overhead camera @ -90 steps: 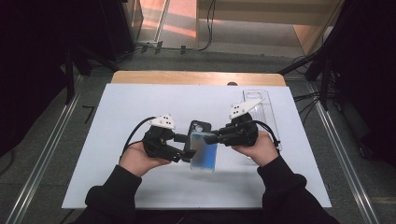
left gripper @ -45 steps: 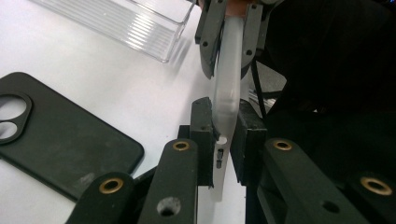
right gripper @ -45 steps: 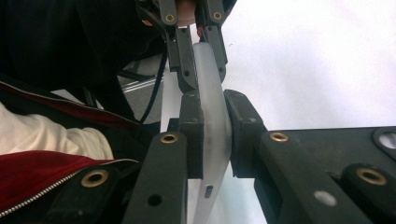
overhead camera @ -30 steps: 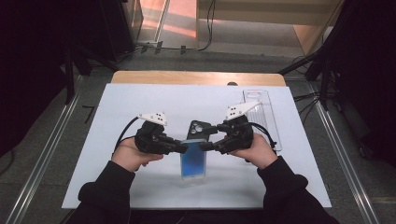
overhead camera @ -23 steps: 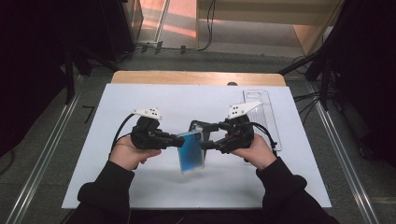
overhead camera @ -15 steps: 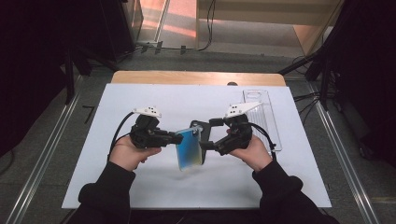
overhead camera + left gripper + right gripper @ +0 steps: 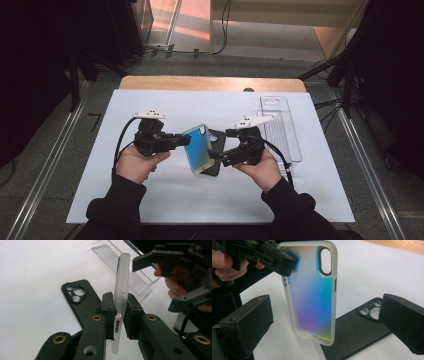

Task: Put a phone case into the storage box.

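Left gripper (image 7: 186,140) clamps iridescent case (image 7: 198,148) — black case (image 7: 216,152) behind.

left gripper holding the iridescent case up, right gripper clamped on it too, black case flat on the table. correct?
Not quite: the right gripper is open, its jaws having just been opening, and stands clear of the iridescent case, as the right gripper view shows. The rest holds: the left gripper is shut on the case's edge, and the black case lies flat on the table.

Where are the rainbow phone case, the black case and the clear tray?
rainbow case (image 7: 312,297), right gripper view, middle of its back
black case (image 7: 82,302), left gripper view, flat back below the camera holes
clear tray (image 7: 282,135), high view, ribbed floor
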The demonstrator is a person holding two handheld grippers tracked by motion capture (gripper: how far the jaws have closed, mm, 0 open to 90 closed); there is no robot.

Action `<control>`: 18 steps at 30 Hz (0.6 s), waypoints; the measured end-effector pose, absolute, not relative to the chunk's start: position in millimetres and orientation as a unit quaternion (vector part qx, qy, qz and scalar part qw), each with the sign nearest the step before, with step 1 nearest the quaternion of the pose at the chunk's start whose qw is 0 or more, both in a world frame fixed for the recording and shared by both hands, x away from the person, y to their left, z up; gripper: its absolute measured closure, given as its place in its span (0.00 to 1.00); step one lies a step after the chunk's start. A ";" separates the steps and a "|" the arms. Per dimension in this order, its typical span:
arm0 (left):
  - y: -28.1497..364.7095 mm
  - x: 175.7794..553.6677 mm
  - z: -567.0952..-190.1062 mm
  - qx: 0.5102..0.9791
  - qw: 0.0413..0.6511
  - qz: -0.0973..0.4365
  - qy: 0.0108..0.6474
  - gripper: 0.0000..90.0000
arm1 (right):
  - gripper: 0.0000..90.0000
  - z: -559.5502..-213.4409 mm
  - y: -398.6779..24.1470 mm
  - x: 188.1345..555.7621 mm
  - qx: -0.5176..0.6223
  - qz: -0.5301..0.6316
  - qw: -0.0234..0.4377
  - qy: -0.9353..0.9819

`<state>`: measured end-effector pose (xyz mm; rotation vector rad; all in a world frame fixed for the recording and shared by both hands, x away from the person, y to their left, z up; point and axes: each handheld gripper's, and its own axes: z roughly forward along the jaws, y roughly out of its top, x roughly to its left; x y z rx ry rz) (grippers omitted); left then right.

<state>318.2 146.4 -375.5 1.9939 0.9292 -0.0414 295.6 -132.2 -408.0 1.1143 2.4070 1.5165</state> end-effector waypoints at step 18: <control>143.4 317.0 -375.3 0.795 0.437 -0.012 0.420 0.89 | 0.00 -421.5 -106.3 283.4 0.412 0.482 0.084 0.769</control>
